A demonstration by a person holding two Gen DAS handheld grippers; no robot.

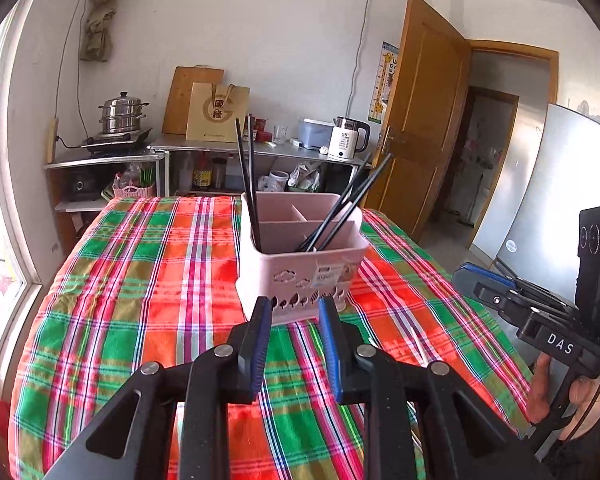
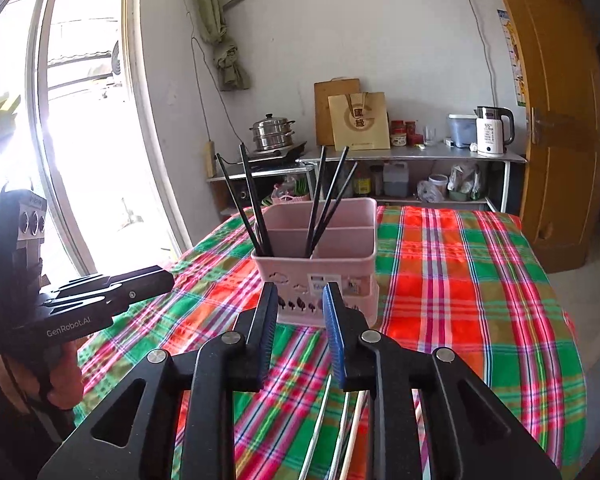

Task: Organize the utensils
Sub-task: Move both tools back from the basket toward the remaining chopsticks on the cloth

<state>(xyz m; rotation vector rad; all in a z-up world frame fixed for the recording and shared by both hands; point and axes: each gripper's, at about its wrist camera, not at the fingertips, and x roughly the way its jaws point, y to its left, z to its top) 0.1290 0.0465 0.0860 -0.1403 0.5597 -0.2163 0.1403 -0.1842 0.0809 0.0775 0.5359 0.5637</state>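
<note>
A pink divided utensil caddy stands on the plaid tablecloth. Black chopsticks lean in its front compartment at the left, and more black chopsticks lean at the right. My left gripper hovers just in front of the caddy, open with nothing between its fingers. My right gripper is also just short of the caddy, open and empty. Pale sticks lie on the cloth beneath it. Each gripper shows in the other's view.
Behind the table stands a metal shelf with a steamer pot, a white kettle, a paper bag and bottles. A window is to the left; a wooden door and a fridge are to the right.
</note>
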